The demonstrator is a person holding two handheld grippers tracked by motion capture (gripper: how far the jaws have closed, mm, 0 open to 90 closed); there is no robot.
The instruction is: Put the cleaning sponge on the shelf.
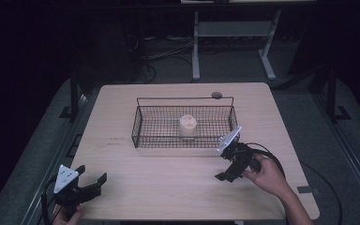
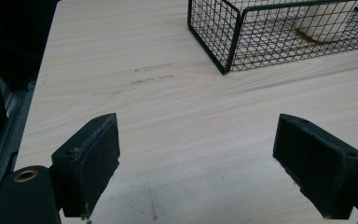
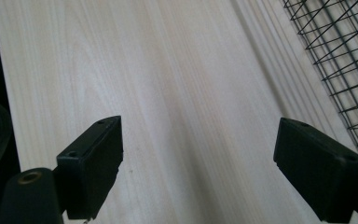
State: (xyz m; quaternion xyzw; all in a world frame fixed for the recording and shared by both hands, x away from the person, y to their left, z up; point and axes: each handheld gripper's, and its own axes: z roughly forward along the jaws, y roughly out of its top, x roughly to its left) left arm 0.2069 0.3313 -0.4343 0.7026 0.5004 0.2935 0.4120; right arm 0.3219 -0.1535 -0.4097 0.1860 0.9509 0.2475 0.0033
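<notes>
The left gripper rises from the six o'clock edge with its two black jaws spread wide — one pad at about seven o'clock, the other at about four — and nothing but bare wood between them. A round brass-coloured fitting sits on the gripper body at the eight o'clock corner. The pale wooden table runs up and away, with faint dark scuff marks near the centre towards eleven o'clock. At one o'clock stands a black wire basket, its near corner pointing at the gripper — well apart from both pads. Inside it, towards two o'clock, rests a pale cylindrical cup, seen through the mesh.
</notes>
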